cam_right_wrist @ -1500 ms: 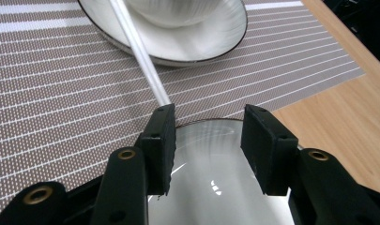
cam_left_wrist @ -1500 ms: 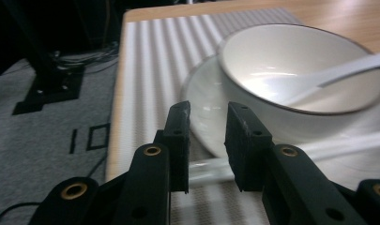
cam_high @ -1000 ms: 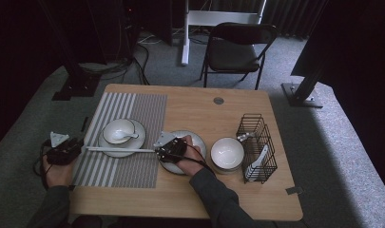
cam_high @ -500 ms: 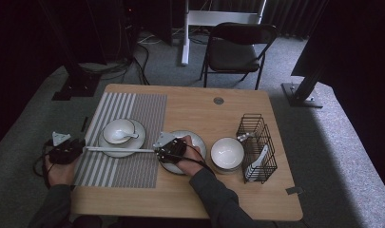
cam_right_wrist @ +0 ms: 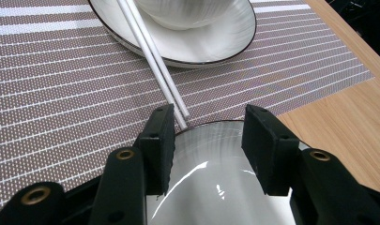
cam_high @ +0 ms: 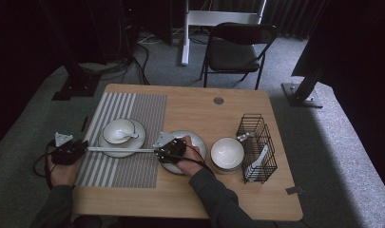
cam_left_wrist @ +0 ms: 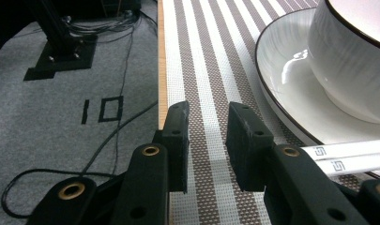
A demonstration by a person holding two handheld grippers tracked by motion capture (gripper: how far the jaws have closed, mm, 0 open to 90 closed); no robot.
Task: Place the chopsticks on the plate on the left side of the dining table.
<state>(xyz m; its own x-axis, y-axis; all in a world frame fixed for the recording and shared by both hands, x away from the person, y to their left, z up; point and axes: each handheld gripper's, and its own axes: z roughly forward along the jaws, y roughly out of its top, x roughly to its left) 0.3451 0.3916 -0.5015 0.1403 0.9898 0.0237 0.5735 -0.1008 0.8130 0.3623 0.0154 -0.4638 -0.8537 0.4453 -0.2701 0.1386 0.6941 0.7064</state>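
Note:
A pair of white chopsticks (cam_high: 121,150) lies across the striped placemat (cam_high: 128,166), along the near rim of a plate (cam_high: 139,137) that carries a bowl with a spoon (cam_high: 118,130). My left gripper (cam_high: 78,149) rests at the table's left edge, open, with only placemat between its jaws (cam_left_wrist: 209,110); the chopsticks' printed ends (cam_left_wrist: 352,157) lie just outside its right jaw. My right gripper (cam_high: 160,152) hangs open over the rim of an empty plate (cam_high: 195,142). In the right gripper view (cam_right_wrist: 210,115) the chopsticks' tips (cam_right_wrist: 178,110) end beside the left jaw, with nothing pressing on them.
A second white bowl on a plate (cam_high: 226,153) stands right of the empty plate. A black wire basket (cam_high: 256,142) with white utensils stands near the right edge. A folding chair (cam_high: 237,50) is behind the table. Cables lie on the floor (cam_left_wrist: 61,140) past the left edge.

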